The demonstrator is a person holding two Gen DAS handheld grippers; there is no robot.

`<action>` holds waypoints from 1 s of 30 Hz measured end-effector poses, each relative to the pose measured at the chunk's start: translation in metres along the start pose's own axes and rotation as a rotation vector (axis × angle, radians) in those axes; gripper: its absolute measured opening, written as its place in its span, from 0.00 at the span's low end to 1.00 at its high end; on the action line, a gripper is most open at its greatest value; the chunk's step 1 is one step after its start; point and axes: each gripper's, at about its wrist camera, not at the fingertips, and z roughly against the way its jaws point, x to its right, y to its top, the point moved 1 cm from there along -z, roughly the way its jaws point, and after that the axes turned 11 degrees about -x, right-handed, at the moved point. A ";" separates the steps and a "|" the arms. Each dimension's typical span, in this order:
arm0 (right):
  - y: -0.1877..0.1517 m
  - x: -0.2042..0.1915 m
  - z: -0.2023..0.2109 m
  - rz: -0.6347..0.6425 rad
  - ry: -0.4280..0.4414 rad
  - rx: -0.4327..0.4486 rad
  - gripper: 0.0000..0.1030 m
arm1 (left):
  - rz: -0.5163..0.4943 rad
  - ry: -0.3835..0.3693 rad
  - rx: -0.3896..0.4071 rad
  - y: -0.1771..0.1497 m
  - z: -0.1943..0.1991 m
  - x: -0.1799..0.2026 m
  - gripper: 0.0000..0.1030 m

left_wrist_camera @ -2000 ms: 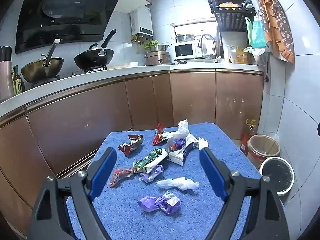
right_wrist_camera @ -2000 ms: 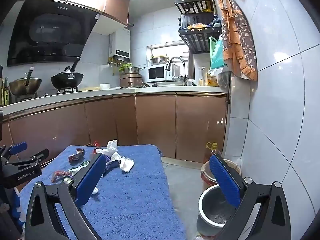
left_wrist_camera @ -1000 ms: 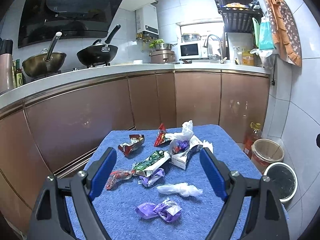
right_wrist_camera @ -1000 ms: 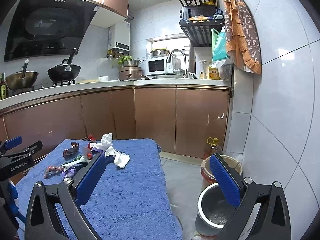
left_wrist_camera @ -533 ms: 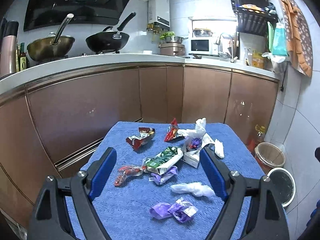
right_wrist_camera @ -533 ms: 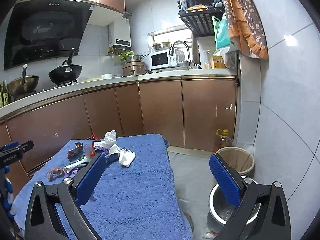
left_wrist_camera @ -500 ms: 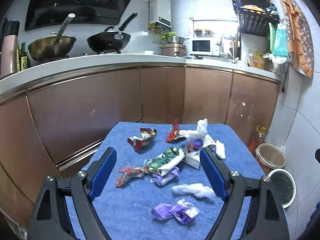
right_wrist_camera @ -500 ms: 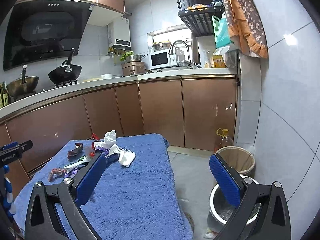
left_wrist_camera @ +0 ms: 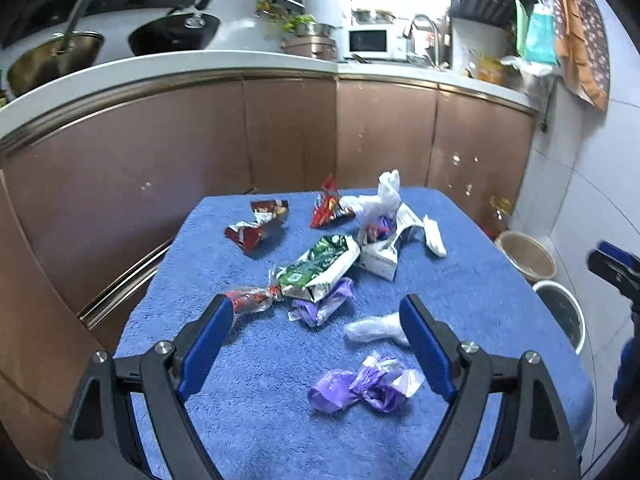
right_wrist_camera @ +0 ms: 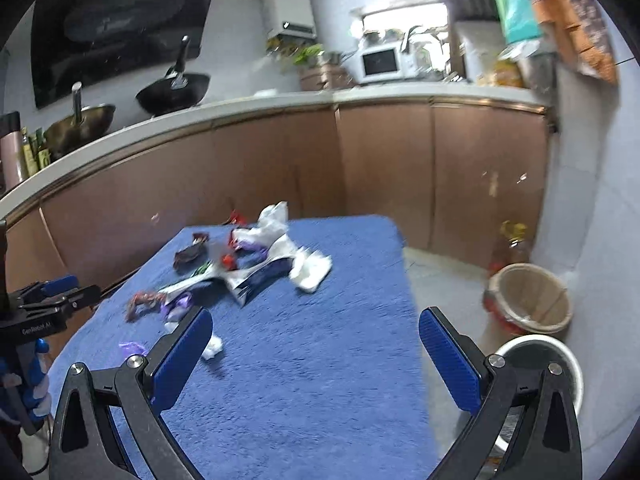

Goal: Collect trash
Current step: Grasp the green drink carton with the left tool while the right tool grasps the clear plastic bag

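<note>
Both grippers hover over the blue desk (left_wrist_camera: 248,412), jaws spread wide and gripping nothing. The left gripper (left_wrist_camera: 316,332) looks down at the trash: a purple wrapper (left_wrist_camera: 364,388) nearest, a clear plastic scrap (left_wrist_camera: 372,330) just beyond it, then a green packet (left_wrist_camera: 320,266) in the middle of the heap, with red wrappers (left_wrist_camera: 258,230) and a white bag (left_wrist_camera: 386,196) behind the packet. The right gripper (right_wrist_camera: 316,344) points past the desk's bare near end (this view is blurred). Right of the desk, on the floor, stand a white bin (right_wrist_camera: 538,356) and, just behind it, a tan bin (right_wrist_camera: 528,300).
</note>
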 end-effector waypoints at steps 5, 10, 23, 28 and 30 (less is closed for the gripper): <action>0.007 -0.008 -0.037 0.008 0.062 -0.078 1.00 | 0.003 -0.029 -0.047 0.002 -0.024 -0.011 0.81; 0.008 -0.022 -0.074 0.044 0.149 -0.167 0.93 | -0.053 -0.072 -0.091 0.013 -0.051 -0.013 0.81; -0.001 -0.075 -0.160 0.236 0.502 -0.423 0.62 | -0.356 -0.120 -0.263 0.069 -0.142 0.022 0.59; -0.008 -0.088 -0.181 0.303 0.554 -0.512 0.61 | -0.383 -0.117 -0.341 0.071 -0.169 0.021 0.49; -0.013 -0.094 -0.186 0.310 0.577 -0.537 0.60 | -0.392 -0.108 -0.359 0.070 -0.177 0.020 0.43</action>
